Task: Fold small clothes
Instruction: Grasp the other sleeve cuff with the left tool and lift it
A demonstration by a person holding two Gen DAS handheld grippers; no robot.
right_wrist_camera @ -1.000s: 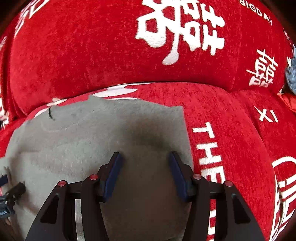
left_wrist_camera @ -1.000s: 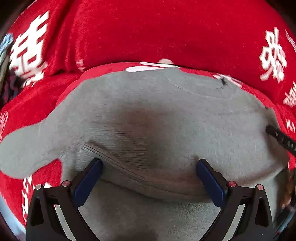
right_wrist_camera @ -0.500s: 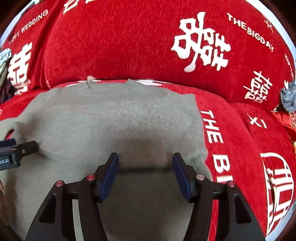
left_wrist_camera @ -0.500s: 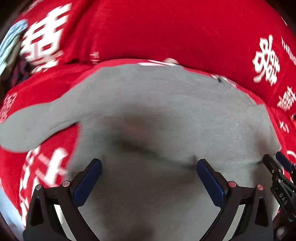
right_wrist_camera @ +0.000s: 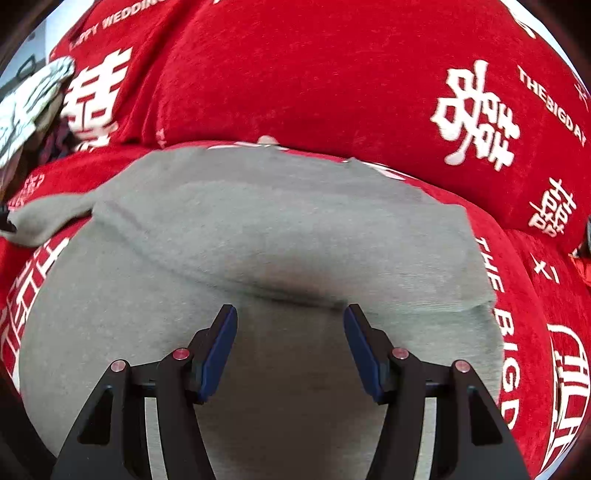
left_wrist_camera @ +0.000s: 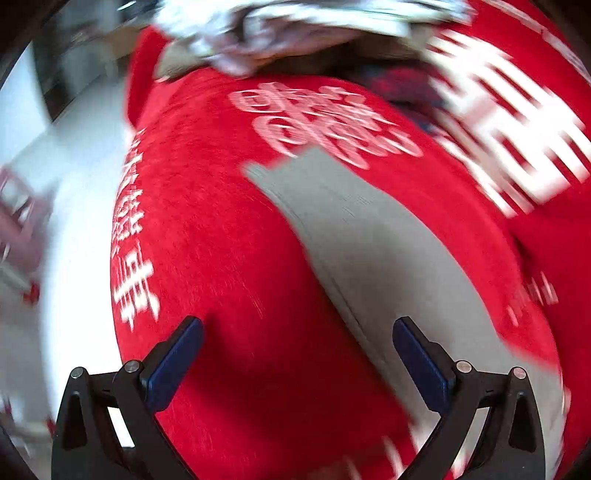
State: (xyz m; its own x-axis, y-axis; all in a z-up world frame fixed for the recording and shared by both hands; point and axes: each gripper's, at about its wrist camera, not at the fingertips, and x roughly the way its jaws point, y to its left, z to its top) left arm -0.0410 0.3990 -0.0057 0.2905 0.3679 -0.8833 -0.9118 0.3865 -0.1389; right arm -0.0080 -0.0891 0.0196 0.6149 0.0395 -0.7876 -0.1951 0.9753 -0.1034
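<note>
A grey knit garment (right_wrist_camera: 280, 229) lies flat on the red sofa seat, its lower part folded up over the body, with one sleeve (right_wrist_camera: 44, 218) stretched out to the left. My right gripper (right_wrist_camera: 290, 332) is open and empty, just above the fold's front edge. In the blurred left wrist view the sleeve (left_wrist_camera: 373, 236) runs diagonally across the red cushion. My left gripper (left_wrist_camera: 297, 350) is open and empty over the red cushion, the sleeve's edge passing near its right finger.
The red sofa cover (right_wrist_camera: 314, 74) with white characters forms the seat and the backrest behind. A pile of light patterned clothes (left_wrist_camera: 295, 26) lies at the sofa's left end. The seat's left edge (left_wrist_camera: 118, 229) drops to a white floor.
My left gripper has swung left off the garment's body toward the sleeve and sofa end. My right gripper has pulled back, so more of the folded garment shows.
</note>
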